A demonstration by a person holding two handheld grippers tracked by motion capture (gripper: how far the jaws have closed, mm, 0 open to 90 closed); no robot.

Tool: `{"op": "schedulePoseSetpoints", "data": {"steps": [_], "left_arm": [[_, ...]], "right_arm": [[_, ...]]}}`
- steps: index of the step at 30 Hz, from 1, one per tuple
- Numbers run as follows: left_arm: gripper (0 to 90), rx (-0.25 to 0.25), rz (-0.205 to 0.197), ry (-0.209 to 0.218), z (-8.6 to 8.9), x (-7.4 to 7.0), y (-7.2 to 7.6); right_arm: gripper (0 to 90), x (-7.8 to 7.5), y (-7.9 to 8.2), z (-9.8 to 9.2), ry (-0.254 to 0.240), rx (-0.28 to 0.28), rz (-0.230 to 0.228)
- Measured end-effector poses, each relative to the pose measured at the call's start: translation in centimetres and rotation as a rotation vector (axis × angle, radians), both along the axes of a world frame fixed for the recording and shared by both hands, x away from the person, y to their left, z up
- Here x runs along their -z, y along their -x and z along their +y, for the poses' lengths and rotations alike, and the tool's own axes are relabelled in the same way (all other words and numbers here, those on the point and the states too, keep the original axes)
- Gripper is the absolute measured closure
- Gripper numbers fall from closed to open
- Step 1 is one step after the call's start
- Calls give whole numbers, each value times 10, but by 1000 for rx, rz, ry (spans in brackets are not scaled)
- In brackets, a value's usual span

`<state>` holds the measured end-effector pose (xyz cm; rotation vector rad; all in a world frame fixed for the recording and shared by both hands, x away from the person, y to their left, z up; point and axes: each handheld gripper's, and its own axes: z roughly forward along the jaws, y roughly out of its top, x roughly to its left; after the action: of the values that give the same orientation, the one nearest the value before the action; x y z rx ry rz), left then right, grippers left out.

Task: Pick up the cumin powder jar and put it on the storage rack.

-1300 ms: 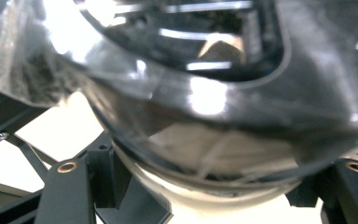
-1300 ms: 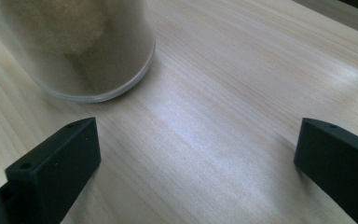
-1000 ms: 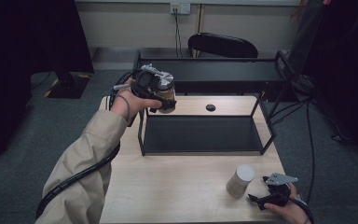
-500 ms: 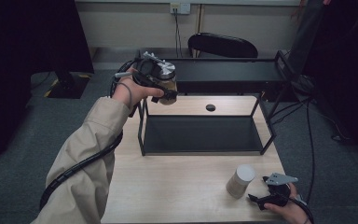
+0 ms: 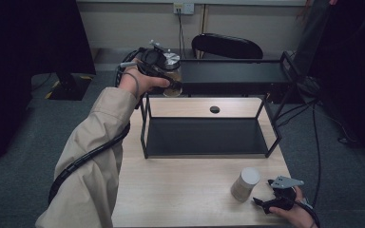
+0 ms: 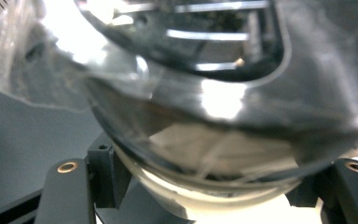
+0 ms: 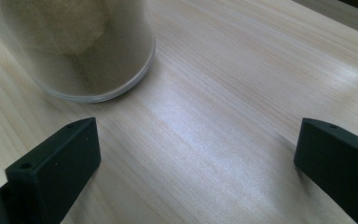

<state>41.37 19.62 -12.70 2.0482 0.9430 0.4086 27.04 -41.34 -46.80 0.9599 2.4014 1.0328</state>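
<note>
While my left gripper (image 5: 167, 78) clamps a glass jar (image 5: 172, 83) above the black rack (image 5: 145, 121), my right gripper (image 5: 271, 202) rests open beside the second jar (image 5: 245, 184).

You see the high view dim and soft, its left and right edges sunk in near-black, while the pale table (image 5: 180, 190) catches the most light. In the left gripper view, the glass jar (image 6: 205, 140) sits too close, blurred, with hard white glare patches across it. In the right gripper view, a soft sheen lies on the wood and the near jaws stay slightly unsharp.
</note>
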Motion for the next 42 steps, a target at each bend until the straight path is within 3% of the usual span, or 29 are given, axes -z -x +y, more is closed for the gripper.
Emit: {"op": "schedulePoseSetpoints", "data": {"steps": [17,29,42], "left_arm": [[308,-89,-9,-20,-4,-14,-18],[308,-140,-16,-46,-12,-9,-35],[308,-168,-34,-55,-15,-1,-39]], "right_arm": [[0,0,0,0,0,1,1],[0,0,0,0,-1,1,1],[0,0,0,0,-1,1,1]]}}
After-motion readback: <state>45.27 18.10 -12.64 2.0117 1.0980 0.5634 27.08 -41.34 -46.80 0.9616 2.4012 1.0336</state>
